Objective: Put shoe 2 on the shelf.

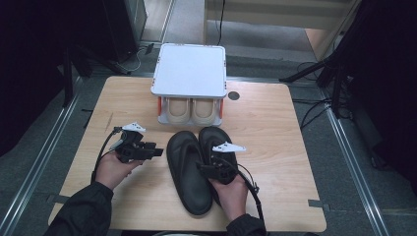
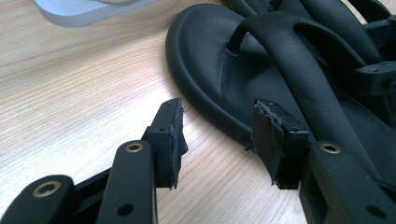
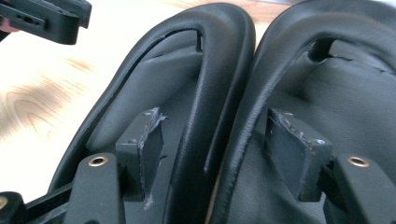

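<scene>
Black sandals: pair, thong type, lying side by side at the middle of the wooden table (image 1: 275, 118), toes toward the far edge, heels toward the near edge; left sandal (image 1: 186, 169) and right sandal (image 1: 214, 142) touching along their inner edges. Just beyond the toes, a white two-tier shoe rack (image 1: 189, 71) with a beige pair (image 1: 191, 111) tucked on its lower level. Left gripper (image 1: 158, 152) held just left of the left sandal, pointed right at it, jaws apart and holding nothing, one pad over bare wood and the other over the sandal's rim in the left gripper view (image 2: 219, 128). Right gripper (image 3: 215, 149) low over the pair, jaws wide, empty, straddling the two inner straps where the sandals meet. Probable step, judged only: gathering both sandals for the rack. Risks, judged: closing across the seam could catch one strap and miss the other, leaving a sandal behind or swinging loose; soft, pliable straps likely to fold or slip between worn, ragged pads; left jaws closing on the thin rim could tip or skid the sandal across the smooth wood; a pair lifted unevenly could strike the rack's top shelf or nudge the beige pair; narrow space under that shelf leaves little room for error.
</scene>
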`<action>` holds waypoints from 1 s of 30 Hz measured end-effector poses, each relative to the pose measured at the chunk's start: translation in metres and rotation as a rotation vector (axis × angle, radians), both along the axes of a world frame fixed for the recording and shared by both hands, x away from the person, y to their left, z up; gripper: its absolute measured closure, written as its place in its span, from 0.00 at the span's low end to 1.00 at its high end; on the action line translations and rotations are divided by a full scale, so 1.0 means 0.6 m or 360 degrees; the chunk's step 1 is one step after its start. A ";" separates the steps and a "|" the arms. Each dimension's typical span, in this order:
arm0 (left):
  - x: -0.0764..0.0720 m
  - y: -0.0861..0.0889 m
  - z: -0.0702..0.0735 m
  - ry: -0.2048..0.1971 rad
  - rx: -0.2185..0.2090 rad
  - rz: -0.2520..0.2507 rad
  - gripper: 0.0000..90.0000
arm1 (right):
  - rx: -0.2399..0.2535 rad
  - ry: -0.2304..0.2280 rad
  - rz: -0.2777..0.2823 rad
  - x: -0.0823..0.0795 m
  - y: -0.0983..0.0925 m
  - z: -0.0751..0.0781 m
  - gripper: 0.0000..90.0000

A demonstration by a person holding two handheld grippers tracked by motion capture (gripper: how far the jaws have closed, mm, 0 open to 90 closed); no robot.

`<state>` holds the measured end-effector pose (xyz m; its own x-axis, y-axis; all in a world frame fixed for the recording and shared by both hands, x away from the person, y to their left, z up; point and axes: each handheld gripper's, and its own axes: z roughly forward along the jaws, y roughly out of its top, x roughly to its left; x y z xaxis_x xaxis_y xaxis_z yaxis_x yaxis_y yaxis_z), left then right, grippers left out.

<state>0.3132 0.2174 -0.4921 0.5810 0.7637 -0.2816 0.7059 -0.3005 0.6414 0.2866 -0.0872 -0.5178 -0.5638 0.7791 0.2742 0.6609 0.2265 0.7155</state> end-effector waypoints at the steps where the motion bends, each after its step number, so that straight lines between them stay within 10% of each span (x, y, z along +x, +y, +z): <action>1: -0.001 0.001 0.000 -0.0005 0.0007 0.0007 0.60 | -0.0007 0.0000 0.0006 0.001 0.002 -0.003 0.42; 15: -0.019 0.027 -0.001 0.0002 -0.0008 0.0079 0.59 | -0.0103 -0.0068 -0.0018 0.005 0.019 -0.007 0.56; 30: -0.024 0.034 -0.002 0.0005 -0.0018 0.0103 0.59 | 0.0000 -0.0006 -0.0089 0.009 0.003 -0.009 0.77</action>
<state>0.2989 0.2379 -0.4934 0.5296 0.7964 -0.2920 0.7257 -0.2472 0.6421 0.2918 -0.0854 -0.5231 -0.5204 0.8094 0.2719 0.6697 0.1894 0.7181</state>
